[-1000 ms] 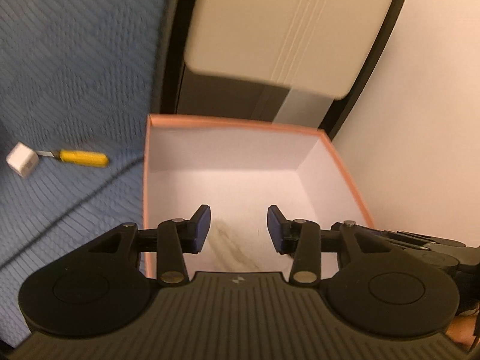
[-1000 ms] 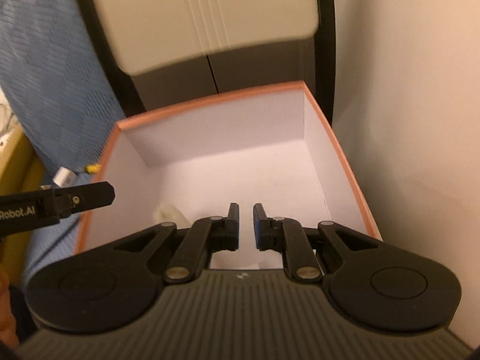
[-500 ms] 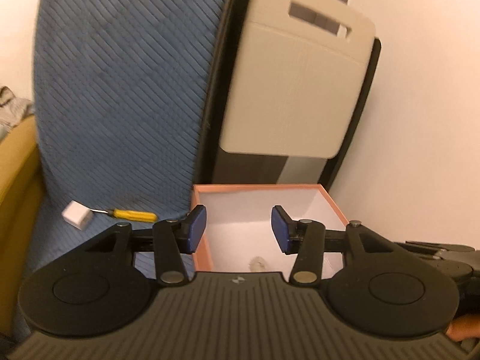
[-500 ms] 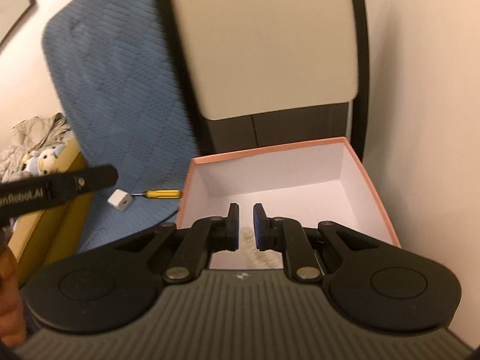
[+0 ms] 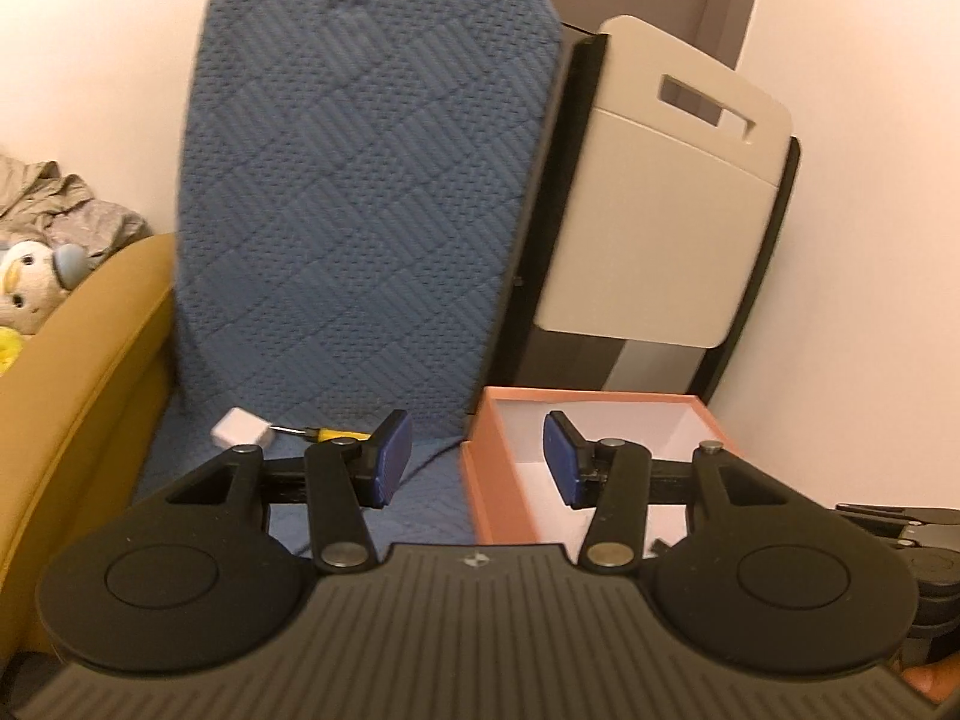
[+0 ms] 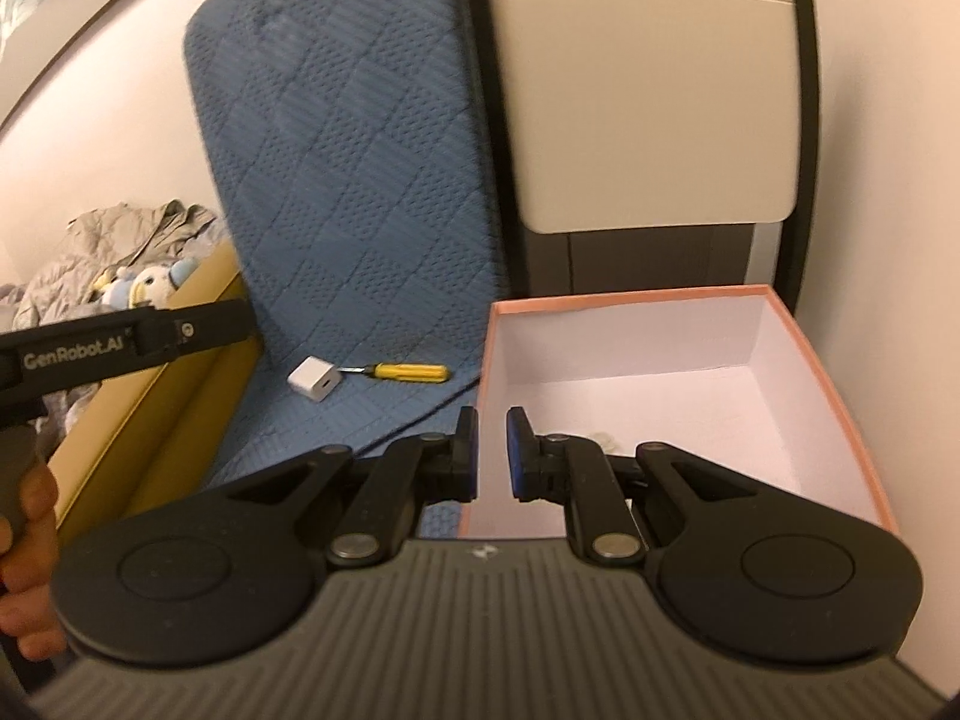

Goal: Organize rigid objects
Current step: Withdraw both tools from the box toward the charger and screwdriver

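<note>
A white charger cube (image 6: 314, 383) and a yellow-handled screwdriver (image 6: 407, 371) lie side by side on the blue quilted mat (image 6: 360, 192). They also show in the left wrist view, the cube (image 5: 239, 427) and the screwdriver (image 5: 324, 434). An orange box with a white inside (image 6: 798, 330) stands to their right; something small and pale lies on its floor. My left gripper (image 5: 474, 468) is open and empty above the box's left wall (image 5: 489, 480). My right gripper (image 6: 492, 450) is nearly closed, a narrow gap between the pads, holding nothing.
A beige and black folded chair (image 6: 648, 120) leans on the wall behind the box. A mustard sofa arm (image 5: 78, 372) is at left, with a plush toy (image 5: 30, 282) and crumpled clothes. The wall (image 5: 870, 240) is close on the right.
Both grippers have pulled up and back from inside the box. The view now takes in the mat, cube and screwdriver. The left gripper has opened a little wider.
</note>
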Tool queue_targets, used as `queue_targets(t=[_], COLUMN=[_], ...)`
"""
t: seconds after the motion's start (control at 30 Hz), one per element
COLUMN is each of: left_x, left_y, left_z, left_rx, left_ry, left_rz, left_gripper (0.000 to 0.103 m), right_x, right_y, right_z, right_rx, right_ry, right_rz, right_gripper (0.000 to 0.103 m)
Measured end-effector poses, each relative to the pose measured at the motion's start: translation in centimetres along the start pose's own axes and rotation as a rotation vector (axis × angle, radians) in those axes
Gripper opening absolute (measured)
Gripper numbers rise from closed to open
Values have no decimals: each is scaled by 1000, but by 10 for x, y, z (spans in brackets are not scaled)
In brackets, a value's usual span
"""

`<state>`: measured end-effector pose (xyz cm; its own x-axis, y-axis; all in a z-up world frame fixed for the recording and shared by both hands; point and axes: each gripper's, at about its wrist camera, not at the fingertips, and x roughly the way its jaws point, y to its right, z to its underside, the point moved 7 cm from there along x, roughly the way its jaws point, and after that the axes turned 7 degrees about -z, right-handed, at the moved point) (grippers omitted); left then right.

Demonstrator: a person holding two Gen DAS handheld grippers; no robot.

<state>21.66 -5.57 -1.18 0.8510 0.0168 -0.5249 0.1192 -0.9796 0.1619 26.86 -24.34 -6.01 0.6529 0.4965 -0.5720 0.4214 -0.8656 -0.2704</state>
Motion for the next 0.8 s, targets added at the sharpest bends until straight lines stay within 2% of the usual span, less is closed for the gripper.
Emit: queue_targets(t=[0.23,0.47,0.8], left_x=[2,12,36], left_y=[-49,-88,-109], left_z=[21,46,91], left_rx=[-13,-33,-33], left_ry=[12,-18,-75], left_rz=[-47,-86,-78], left_gripper=[55,55,55], right_x=[18,41,74], right_y=[-28,-44,-61], right_z=[23,44,69], right_rx=[-15,-15,-48], right_ry=[-26,-58,-96], right_rz=[-28,-27,-17], right_gripper=[14,14,14])
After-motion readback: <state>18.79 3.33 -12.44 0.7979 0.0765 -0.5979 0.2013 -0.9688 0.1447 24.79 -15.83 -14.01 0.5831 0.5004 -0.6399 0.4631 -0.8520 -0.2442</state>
